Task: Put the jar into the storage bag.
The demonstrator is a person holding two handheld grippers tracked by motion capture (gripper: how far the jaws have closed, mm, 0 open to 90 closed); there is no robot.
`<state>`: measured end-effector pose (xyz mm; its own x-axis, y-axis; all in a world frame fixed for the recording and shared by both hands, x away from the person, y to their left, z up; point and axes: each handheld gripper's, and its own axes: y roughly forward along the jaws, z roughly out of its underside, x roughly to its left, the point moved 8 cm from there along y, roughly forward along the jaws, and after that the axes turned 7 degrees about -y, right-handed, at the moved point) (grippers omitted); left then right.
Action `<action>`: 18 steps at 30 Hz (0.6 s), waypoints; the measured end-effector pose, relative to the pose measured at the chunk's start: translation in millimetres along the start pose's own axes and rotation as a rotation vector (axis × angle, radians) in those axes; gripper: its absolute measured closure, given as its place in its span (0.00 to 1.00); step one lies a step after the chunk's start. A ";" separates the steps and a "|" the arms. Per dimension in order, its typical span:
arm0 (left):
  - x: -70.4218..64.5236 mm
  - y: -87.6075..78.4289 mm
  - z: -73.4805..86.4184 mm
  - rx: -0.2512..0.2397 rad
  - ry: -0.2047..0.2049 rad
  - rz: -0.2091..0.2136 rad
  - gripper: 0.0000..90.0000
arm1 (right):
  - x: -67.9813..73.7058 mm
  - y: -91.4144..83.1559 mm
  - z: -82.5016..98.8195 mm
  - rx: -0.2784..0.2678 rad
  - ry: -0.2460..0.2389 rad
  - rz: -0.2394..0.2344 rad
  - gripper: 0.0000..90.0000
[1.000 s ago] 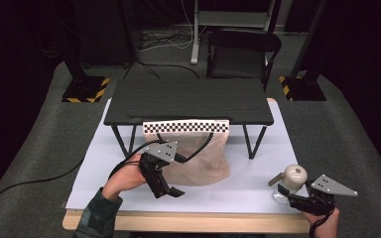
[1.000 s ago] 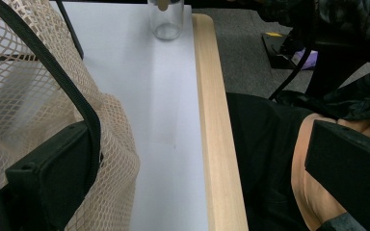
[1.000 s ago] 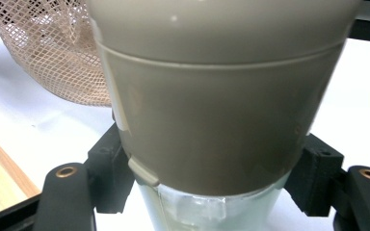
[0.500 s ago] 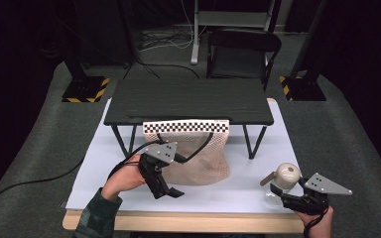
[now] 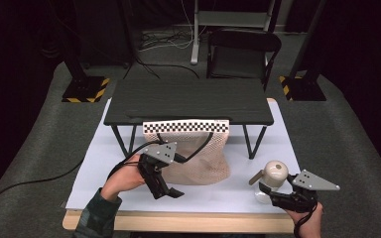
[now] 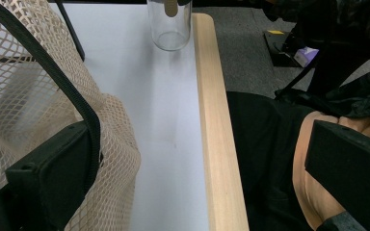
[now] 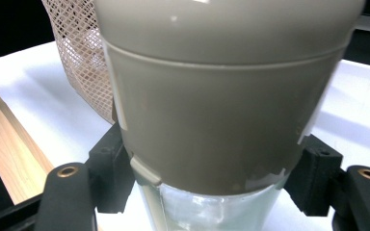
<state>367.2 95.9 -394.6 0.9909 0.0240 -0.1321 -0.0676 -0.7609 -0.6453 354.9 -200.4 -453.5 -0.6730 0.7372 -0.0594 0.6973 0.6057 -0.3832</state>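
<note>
White tabletop (image 5: 129,163), dark carpeted room.

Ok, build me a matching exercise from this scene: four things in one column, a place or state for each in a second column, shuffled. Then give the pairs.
Things
1. mesh bag
2. glass bottle
3. checkerboard strip
4. chair

Places or states
A. on the floor beyond the dark low table
B. along the low table's front edge
C. hanging below the low table, with the left gripper at it
D. standing on the white surface between the right gripper's jaws

Pairs: 1-C, 2-D, 3-B, 4-A
</note>
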 end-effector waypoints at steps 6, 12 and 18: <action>-0.3 -0.4 -0.2 -0.001 0.001 0.000 0.00 | 10.0 7.7 -8.0 0.014 0.001 -0.007 0.33; -0.6 -0.2 -0.1 0.002 0.001 -0.003 0.00 | 16.4 13.6 -15.5 0.015 0.005 -0.012 0.33; -0.6 -0.1 -0.1 0.003 0.002 -0.003 0.00 | 20.7 20.9 -22.4 0.018 0.005 -0.015 0.33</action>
<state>366.6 95.9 -394.4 0.9913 0.0254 -0.1289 -0.0647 -0.7592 -0.6476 361.1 -165.8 -442.1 -0.6825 0.7292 -0.0491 0.6821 0.6115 -0.4010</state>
